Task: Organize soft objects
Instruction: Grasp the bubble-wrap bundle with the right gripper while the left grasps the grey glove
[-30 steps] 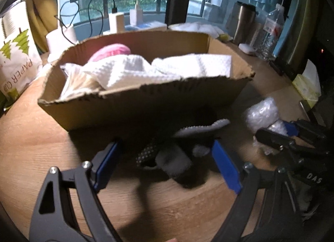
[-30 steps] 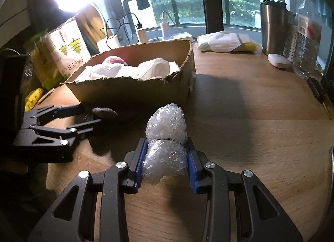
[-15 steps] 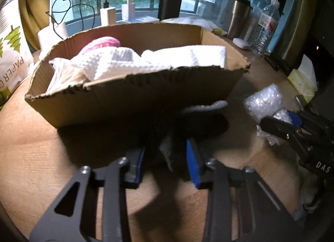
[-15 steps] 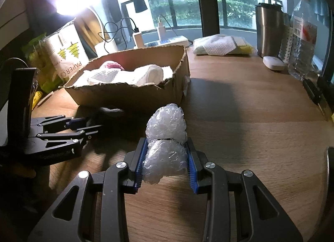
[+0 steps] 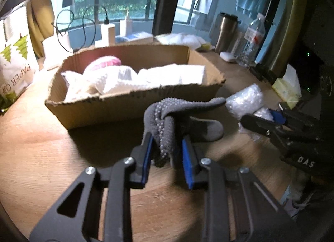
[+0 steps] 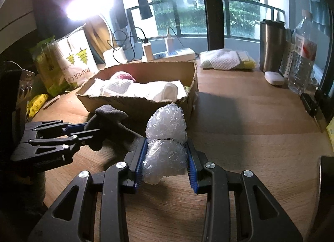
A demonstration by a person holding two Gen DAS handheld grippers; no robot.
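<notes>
Nearest the left wrist camera, the left gripper [image 5: 167, 156] has its 2 blue-padded fingers clamped on a grey dotted glove [image 5: 173, 116], which bunches between them and droops toward 2 o'clock above the wooden table [image 5: 41, 148]. At 3 o'clock in that view the right gripper [image 5: 269, 116] shows side-on, with a wad of bubble wrap [image 5: 244, 99] sticking out toward 11 o'clock.

In the right wrist view the right gripper [image 6: 166, 158] is closed on the bubble wrap [image 6: 166, 137]; the lower lobe is squeezed between the pads and the upper lobe bulges past the fingertips toward 12 o'clock. At 9 o'clock the left gripper [image 6: 83, 131] carries the glove [image 6: 108, 116].

Beyond both tools, at 11 o'clock, stands an open cardboard box [image 5: 129, 106] holding white quilted cloths [image 5: 150, 77] and a pink item [image 5: 104, 63]. Farther back, at 2 o'clock, are a steel tumbler [image 6: 271, 47] and a water bottle [image 6: 302, 54]; a paper cup bag [image 6: 73, 62] stands at 10 o'clock.
</notes>
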